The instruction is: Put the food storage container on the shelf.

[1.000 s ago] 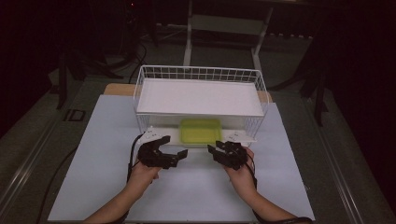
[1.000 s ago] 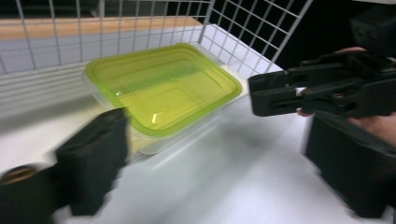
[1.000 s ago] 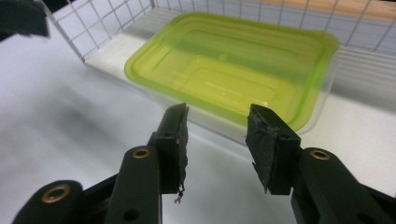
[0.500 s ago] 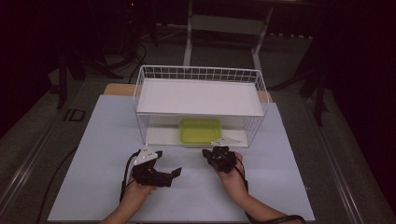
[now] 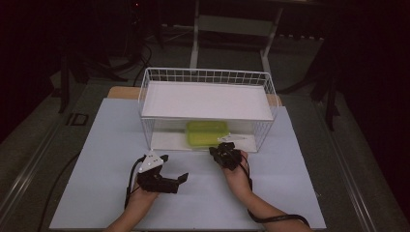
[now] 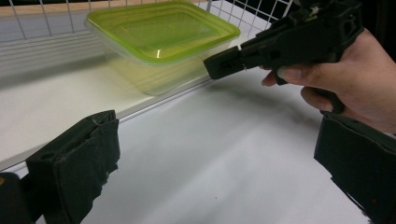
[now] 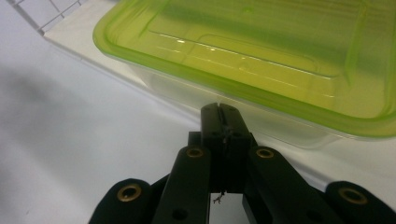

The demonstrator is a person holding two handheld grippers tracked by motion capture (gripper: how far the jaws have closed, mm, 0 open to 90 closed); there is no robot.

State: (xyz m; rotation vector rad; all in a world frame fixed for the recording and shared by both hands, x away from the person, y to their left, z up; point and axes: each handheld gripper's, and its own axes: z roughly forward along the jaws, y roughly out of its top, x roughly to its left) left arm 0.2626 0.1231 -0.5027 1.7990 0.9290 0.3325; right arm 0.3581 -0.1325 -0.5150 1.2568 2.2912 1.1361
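A clear plastic container with a green lid (image 5: 208,134) sits on the lower white board of a white wire rack (image 5: 145,92), under its upper shelf. My right gripper (image 5: 216,152) is shut and empty, its tip (image 7: 220,114) just short of the container's (image 7: 261,51) near wall at the rack's front edge. My left gripper (image 5: 174,168) lies lower left on the sheet, open, jaws wide apart (image 6: 217,177) with nothing between them. It faces the container (image 6: 163,32) and the right gripper (image 6: 280,42).
The rack stands at the back of a pale sheet (image 5: 106,145) that covers the table. Its upper shelf (image 5: 208,100) is a bare white board. A dark floor with stand legs (image 5: 196,38) lies beyond the table.
My left gripper has drawn back from the rack toward the person and turned rightward. The right gripper has shifted slightly left and closer to the container.
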